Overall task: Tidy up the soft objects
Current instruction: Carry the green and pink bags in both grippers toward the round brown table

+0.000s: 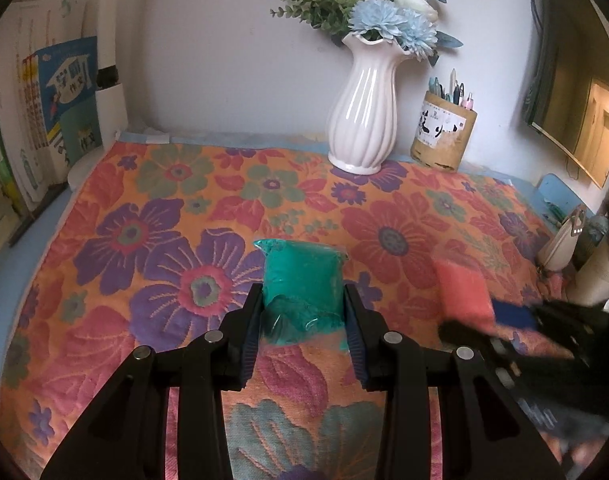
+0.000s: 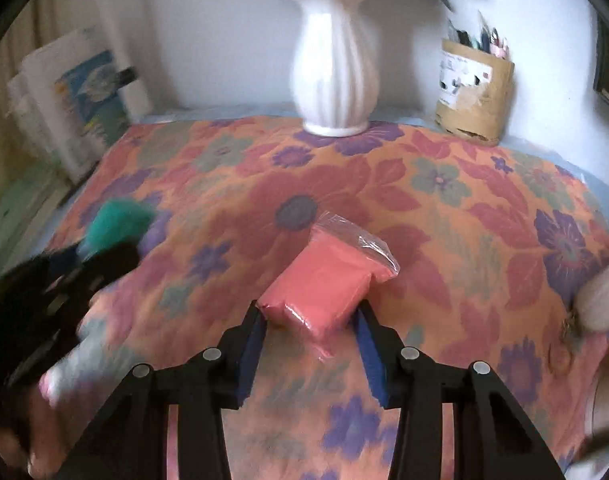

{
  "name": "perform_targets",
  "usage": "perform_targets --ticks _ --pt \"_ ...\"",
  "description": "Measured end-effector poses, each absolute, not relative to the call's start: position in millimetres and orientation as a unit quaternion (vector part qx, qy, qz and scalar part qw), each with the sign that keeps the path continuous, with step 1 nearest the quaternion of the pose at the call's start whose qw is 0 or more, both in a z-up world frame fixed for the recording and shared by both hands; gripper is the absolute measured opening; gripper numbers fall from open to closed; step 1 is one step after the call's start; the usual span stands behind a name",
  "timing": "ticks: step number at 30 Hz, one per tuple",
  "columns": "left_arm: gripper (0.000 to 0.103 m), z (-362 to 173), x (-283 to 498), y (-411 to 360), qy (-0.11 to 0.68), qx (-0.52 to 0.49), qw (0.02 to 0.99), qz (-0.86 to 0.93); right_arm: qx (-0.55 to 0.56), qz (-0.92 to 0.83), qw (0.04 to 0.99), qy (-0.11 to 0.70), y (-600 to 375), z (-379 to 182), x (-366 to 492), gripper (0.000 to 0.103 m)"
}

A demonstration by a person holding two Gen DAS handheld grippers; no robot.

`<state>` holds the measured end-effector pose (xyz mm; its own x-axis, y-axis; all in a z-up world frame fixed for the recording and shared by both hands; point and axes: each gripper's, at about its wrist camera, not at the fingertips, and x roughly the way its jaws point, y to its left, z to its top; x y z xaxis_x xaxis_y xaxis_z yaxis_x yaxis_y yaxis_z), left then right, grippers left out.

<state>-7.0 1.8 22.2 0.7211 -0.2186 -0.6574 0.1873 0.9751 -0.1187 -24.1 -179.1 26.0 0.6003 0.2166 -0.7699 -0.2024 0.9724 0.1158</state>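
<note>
My left gripper is shut on a teal soft pack in clear plastic, held between both pads over the floral cloth. My right gripper is shut on a pink soft pack in clear plastic, its near end between the pads. In the left wrist view the pink pack and the right gripper show blurred at the right. In the right wrist view the teal pack and the left gripper show blurred at the left.
A white ribbed vase with blue and white flowers stands at the back of the table. A pen holder stands to its right. Books lean at the back left. A mirror hangs on the right wall.
</note>
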Motion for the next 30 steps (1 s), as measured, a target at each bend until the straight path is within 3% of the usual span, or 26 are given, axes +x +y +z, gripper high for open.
perform_targets --ticks 16,30 --pt "0.035 34.8 -73.6 -18.0 0.342 -0.041 0.931 -0.118 0.023 0.101 0.892 0.440 -196.3 34.4 -115.7 0.044" --pt "0.035 100.3 -157.6 -121.4 0.282 -0.006 0.927 -0.248 0.108 0.052 0.912 0.392 -284.0 120.2 -182.3 0.044"
